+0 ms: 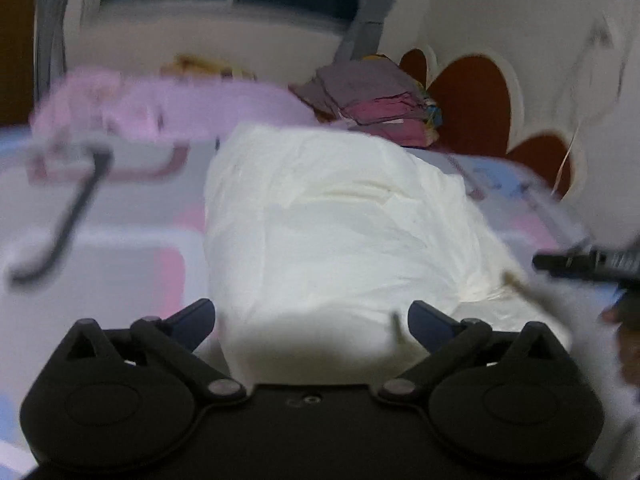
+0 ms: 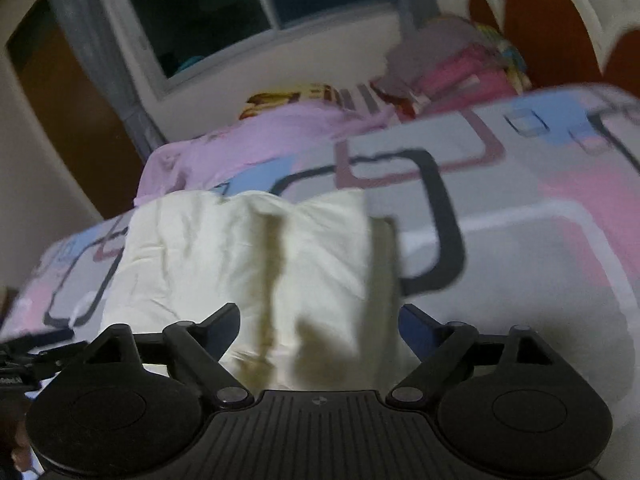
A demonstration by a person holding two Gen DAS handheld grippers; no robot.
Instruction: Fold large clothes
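Hovering over cream garment (image 1: 332, 216), frame centre in both views, lying on patterned bedspread (image 2: 520, 200). Left gripper (image 1: 310, 316) and right gripper (image 2: 318, 320) both spread wide, pinching nothing. Fabric looks light, limp and crumpled; grab near hem corners. No readable labels or writing; frames are blurred.

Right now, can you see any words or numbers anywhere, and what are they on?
"...": white lettering on the black gear at the left edge of the right wrist view, too blurred to read.
No other text: none on the cream garment, the patterned bedsheet, the pink garment or the stack of folded clothes.
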